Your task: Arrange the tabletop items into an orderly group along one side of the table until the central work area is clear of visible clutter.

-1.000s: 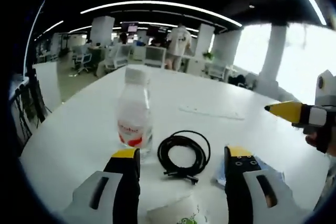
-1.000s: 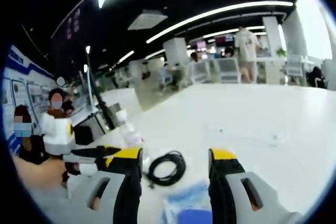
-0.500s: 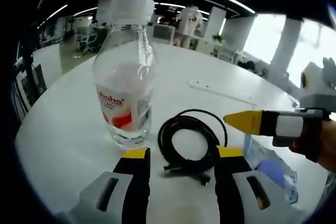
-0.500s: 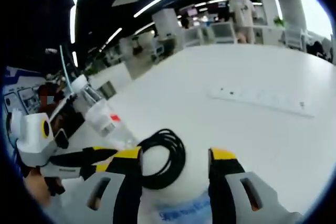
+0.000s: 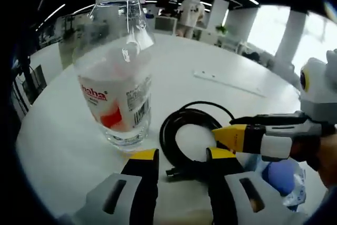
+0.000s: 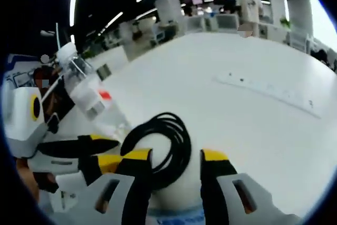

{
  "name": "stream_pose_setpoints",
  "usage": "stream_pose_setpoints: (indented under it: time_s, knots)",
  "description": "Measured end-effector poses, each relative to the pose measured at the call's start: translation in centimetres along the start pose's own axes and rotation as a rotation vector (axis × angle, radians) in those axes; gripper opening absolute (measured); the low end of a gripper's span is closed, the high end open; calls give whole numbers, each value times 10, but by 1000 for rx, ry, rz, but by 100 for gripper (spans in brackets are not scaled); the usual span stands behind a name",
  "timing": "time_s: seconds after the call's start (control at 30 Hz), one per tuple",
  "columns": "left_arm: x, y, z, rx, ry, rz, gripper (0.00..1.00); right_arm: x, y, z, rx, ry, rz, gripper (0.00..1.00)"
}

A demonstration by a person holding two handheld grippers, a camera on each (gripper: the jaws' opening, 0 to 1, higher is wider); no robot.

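White tabletop [image 5: 63, 146] ahead: my left gripper [image 5: 181, 157] and right gripper [image 6: 175, 157], both parted and empty, converge on the coiled black cable [image 5: 181, 135], with the bottle [image 5: 116, 82] upright just left.

Left gripper [image 5: 181, 157]: fingers parallel with a narrow gap between the yellow tips, nothing clamped, held low and pointing forward. Right gripper [image 6: 176, 157]: same pose, narrow gap, nothing between the fingers. In the left gripper view the right one comes in from the right, yellow tip just ahead of the left's own right finger; a bit of the holding hand [image 5: 327, 157] shows behind it.
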State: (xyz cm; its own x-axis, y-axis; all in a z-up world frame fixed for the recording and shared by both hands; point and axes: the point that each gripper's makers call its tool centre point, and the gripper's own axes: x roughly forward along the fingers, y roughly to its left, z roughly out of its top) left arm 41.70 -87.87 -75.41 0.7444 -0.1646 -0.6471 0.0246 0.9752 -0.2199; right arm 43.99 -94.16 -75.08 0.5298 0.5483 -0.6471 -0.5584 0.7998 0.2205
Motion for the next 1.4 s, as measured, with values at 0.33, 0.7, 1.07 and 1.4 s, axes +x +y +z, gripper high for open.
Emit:
stream_pose_setpoints:
  time_s: [0.33, 0.7, 1.07, 1.4]
  knots:
    - [-2, 2, -2, -23, 31, 22, 22, 3, -5, -6, -28, 6, -61, 16]
    - [-15, 5, 3, 2, 18, 41, 5, -3, -1, 3, 37, -26, -47, 3]
    - [-52, 1, 39, 50, -143, 15, 2, -51, 14, 44, 88, -198, 1, 0]
    - [-115, -48, 74, 56, -329, -57, 2, -138, 29, 77, 50, -356, -2, 0]
